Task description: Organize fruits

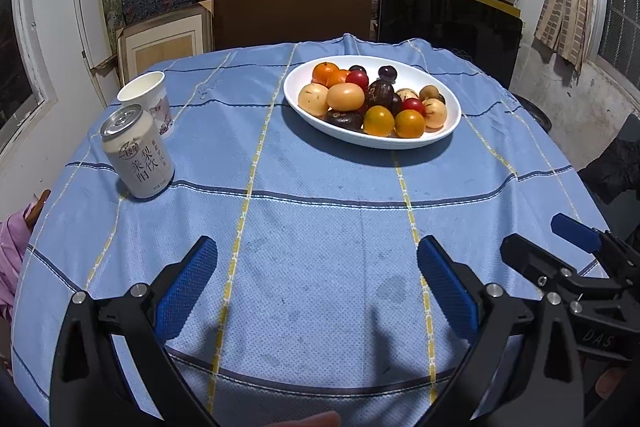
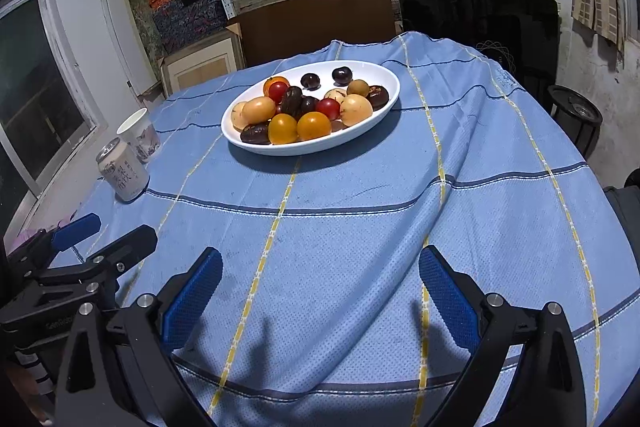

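Note:
A white oval plate (image 1: 296,83) stands at the far middle of the blue checked tablecloth, and also shows in the right wrist view (image 2: 384,73). It holds several fruits: orange ones (image 1: 378,120), red cherry tomatoes (image 1: 357,79), dark purple ones (image 1: 380,93) and pale yellow ones (image 1: 345,96). My left gripper (image 1: 316,279) is open and empty over the near cloth. My right gripper (image 2: 320,287) is open and empty beside it, and it shows at the right edge of the left wrist view (image 1: 552,239).
A drink can (image 1: 138,153) and a paper cup (image 1: 147,99) stand at the table's left side. Shelves of boxes, a cardboard sheet and a dark screen (image 1: 448,23) stand behind the table. A fold in the cloth (image 2: 400,235) runs across the right.

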The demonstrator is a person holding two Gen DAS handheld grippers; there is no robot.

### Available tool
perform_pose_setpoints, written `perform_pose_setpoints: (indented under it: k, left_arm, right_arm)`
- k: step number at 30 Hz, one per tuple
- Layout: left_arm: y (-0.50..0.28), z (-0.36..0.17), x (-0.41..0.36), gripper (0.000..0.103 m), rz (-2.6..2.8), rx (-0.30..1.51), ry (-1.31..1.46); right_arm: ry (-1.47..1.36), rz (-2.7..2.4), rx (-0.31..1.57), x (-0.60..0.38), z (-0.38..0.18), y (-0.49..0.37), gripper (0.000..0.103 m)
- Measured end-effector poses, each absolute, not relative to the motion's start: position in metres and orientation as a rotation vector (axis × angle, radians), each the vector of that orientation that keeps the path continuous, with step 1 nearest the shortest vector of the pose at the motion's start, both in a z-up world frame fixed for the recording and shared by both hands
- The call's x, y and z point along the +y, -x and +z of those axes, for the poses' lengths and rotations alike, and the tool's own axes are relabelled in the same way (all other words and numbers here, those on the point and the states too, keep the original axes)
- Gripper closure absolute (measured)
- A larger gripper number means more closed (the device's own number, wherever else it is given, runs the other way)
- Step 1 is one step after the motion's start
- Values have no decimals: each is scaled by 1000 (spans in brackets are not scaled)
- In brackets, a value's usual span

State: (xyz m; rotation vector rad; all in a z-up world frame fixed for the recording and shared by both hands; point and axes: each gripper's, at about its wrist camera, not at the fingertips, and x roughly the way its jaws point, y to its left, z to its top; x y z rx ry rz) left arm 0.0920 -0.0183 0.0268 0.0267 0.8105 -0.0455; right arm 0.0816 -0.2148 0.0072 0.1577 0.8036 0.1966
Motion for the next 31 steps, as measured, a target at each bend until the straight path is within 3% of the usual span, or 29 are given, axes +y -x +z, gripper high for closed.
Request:
perform_pose_setpoints:
  k: [31]
  left_arm:
    - [-91, 14, -21, 5, -52, 836, -49]
  right_arm:
    - [-138, 195, 835, -212, -2, -81, 4]
